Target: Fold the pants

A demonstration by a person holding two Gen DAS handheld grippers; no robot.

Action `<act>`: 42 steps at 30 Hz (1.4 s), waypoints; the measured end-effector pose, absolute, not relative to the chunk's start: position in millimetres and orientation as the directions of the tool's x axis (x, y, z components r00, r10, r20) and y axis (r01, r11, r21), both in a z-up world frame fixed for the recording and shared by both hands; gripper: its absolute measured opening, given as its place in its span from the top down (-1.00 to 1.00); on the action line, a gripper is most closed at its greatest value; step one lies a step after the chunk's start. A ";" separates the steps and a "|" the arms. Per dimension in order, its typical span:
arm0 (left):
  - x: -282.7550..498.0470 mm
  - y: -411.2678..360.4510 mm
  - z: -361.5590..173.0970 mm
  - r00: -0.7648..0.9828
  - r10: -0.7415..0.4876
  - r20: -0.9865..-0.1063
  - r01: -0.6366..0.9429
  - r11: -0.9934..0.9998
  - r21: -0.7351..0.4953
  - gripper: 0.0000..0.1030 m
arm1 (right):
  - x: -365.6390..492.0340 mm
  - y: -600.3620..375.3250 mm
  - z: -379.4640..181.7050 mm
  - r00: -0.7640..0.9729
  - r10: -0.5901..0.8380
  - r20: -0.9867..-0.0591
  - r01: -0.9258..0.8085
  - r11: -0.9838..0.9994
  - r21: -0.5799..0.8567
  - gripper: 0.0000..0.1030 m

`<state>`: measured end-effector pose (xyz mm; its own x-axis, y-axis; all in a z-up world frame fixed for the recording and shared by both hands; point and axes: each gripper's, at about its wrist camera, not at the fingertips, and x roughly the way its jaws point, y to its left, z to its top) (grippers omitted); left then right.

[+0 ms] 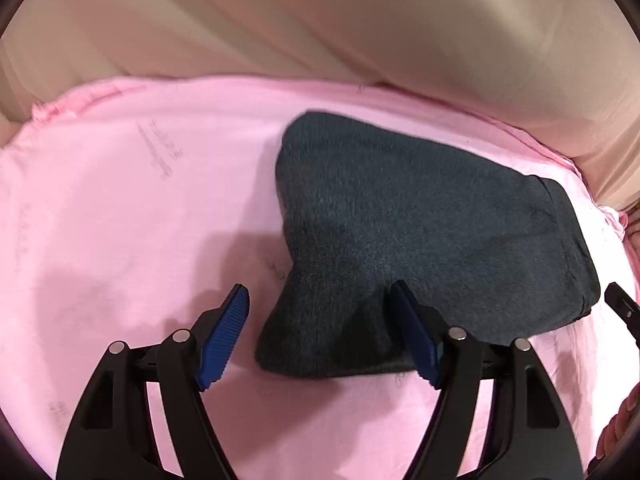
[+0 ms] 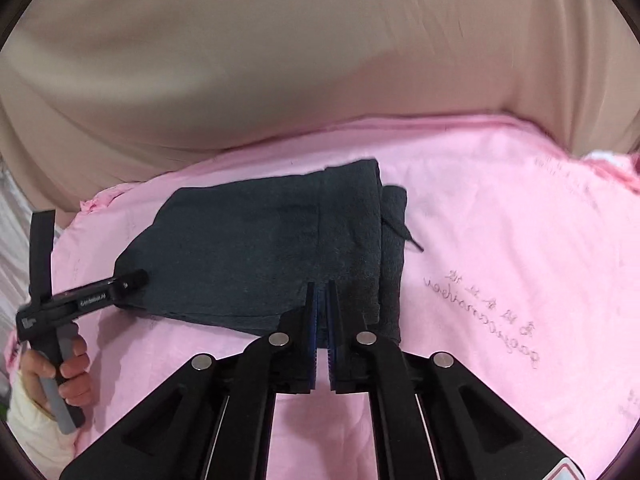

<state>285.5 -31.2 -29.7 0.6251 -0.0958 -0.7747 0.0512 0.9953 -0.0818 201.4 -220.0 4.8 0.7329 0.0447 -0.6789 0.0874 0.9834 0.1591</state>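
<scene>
Folded dark pants (image 1: 420, 220) lying on pink sheet (image 1: 120, 200), toward its far edge by beige backdrop (image 1: 320, 20).

Left gripper (image 1: 320, 300) spread open, straddling near corner of the fold, pads clear of cloth. Right gripper (image 2: 322, 292) pinched shut on near edge of pants, beside waistband and drawstring (image 2: 408, 236).

Both grippers are black plastic with blue ribbed fingers (image 1: 224, 336) and round silver screws (image 2: 279, 339) at the pivots. A cream sleeve (image 2: 30, 420) covers the wrist; the handle (image 2: 56, 396) is grey.
</scene>
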 end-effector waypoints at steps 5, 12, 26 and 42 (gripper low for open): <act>259.1 -46.6 -16.9 0.660 -0.022 -0.751 0.060 0.998 0.023 -0.37 | 200.9 -208.7 -5.7 0.700 -0.031 -0.713 0.141 0.985 0.096 0.79; 195.1 -47.7 14.1 0.731 0.044 -0.681 0.048 0.992 0.115 -0.40 | 121.3 -186.6 39.2 0.818 0.013 -0.575 0.108 0.979 0.174 0.69; 142.5 -37.3 14.0 0.717 0.043 -0.696 0.039 0.994 0.101 -0.61 | 67.4 -200.1 24.9 0.791 -0.063 -0.609 0.199 0.967 0.157 0.30; 152.9 -28.6 4.7 0.695 -0.096 -0.712 0.099 0.994 -0.037 -0.86 | 94.6 -198.2 -4.7 0.775 -0.044 -0.630 0.183 0.971 0.156 -0.03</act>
<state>152.9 -28.6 4.7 0.6954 -0.0961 -0.7122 0.0994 0.9944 -0.0372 94.6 -198.2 -4.7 0.7750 -0.0444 -0.6304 0.1825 0.9707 0.1560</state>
